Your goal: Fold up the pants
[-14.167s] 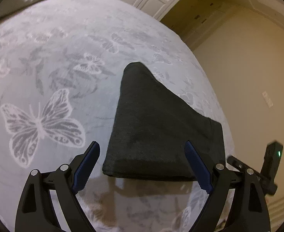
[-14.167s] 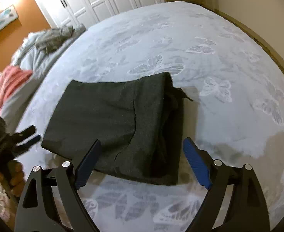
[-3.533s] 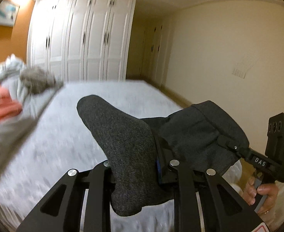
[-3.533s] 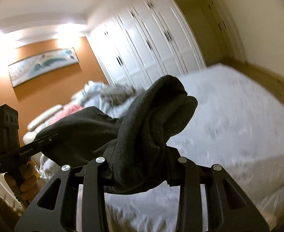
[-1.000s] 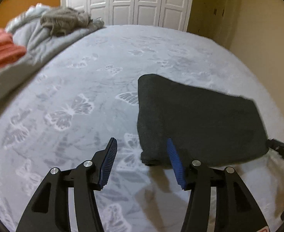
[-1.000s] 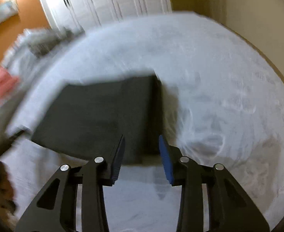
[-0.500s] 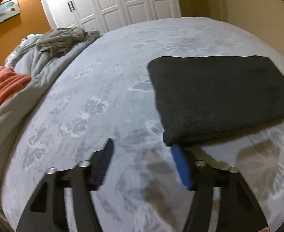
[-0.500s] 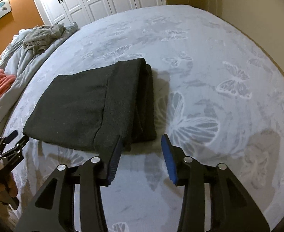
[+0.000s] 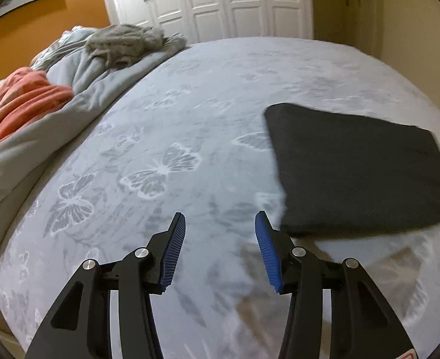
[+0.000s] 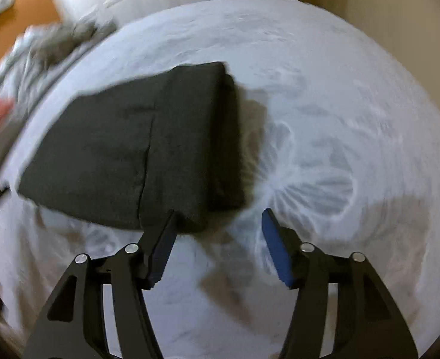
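The dark grey pants (image 9: 357, 170) lie folded into a flat rectangle on the pale butterfly-print bed cover (image 9: 172, 161). In the left wrist view they sit to the right of my left gripper (image 9: 220, 224), which is open, empty and off their left edge. In the right wrist view the folded pants (image 10: 136, 146) lie ahead and left of my right gripper (image 10: 218, 218), which is open and empty by their near right corner. That view is blurred by motion.
A rumpled grey duvet (image 9: 79, 89) with a grey garment (image 9: 124, 45) and an orange blanket (image 9: 19, 101) lies along the bed's left side. White wardrobe doors (image 9: 220, 3) stand behind the bed. A beige wall (image 9: 414, 30) runs along the right.
Both grippers have let go of the pants, which were laid flat on the bed. In the last half second both grippers moved back and the left one swung left, away from the pants.
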